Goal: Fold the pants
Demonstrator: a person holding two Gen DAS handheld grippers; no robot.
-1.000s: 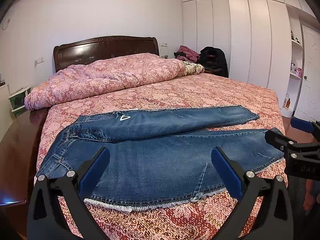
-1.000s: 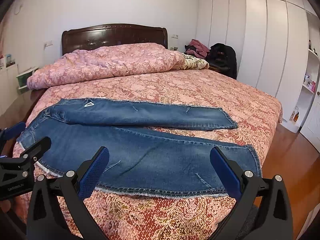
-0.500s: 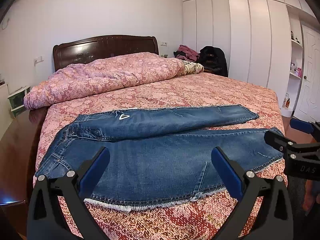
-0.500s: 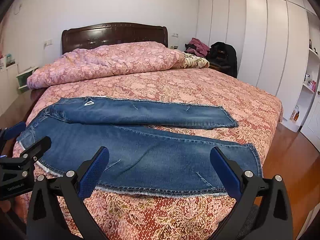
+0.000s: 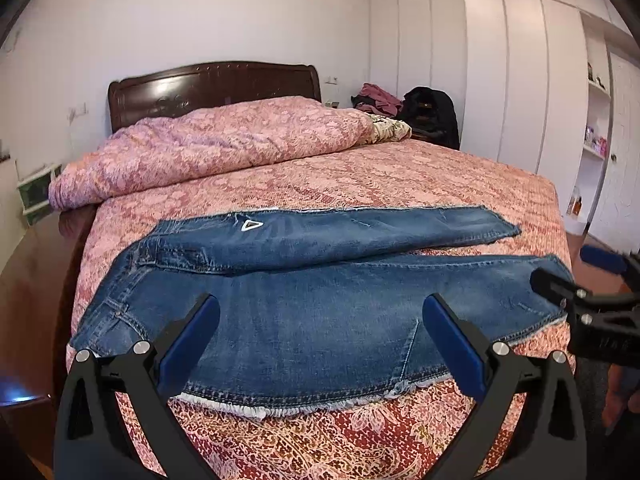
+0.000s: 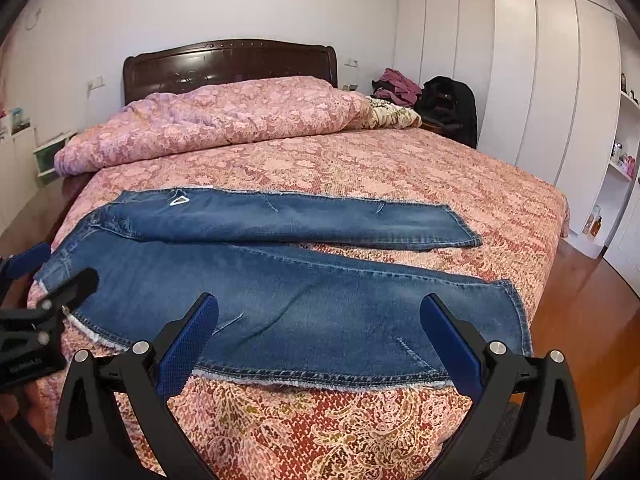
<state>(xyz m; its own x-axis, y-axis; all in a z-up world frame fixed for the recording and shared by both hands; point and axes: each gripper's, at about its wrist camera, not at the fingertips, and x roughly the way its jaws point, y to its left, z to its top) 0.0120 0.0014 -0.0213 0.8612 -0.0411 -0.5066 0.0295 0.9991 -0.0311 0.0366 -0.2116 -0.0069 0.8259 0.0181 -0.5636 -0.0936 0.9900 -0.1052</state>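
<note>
left claw [image 5: 320, 336] agape, level | right claw [image 6: 318, 336] agape, level

Jeans [image 5: 320, 312]: near frayed edge partly hidden behind the left gripper [image 5: 320, 332] fingers; leg overlap hides the lower layer.
Right gripper [image 5: 592, 296]: blurred, cut off by the right edge in the left wrist view.
Hand [image 5: 620, 396]: only a blurred part shows at the right edge.
Shelf items [image 6: 624, 160]: too small to identify.
Bed [image 6: 360, 432]: foot edge cut off below.
</note>
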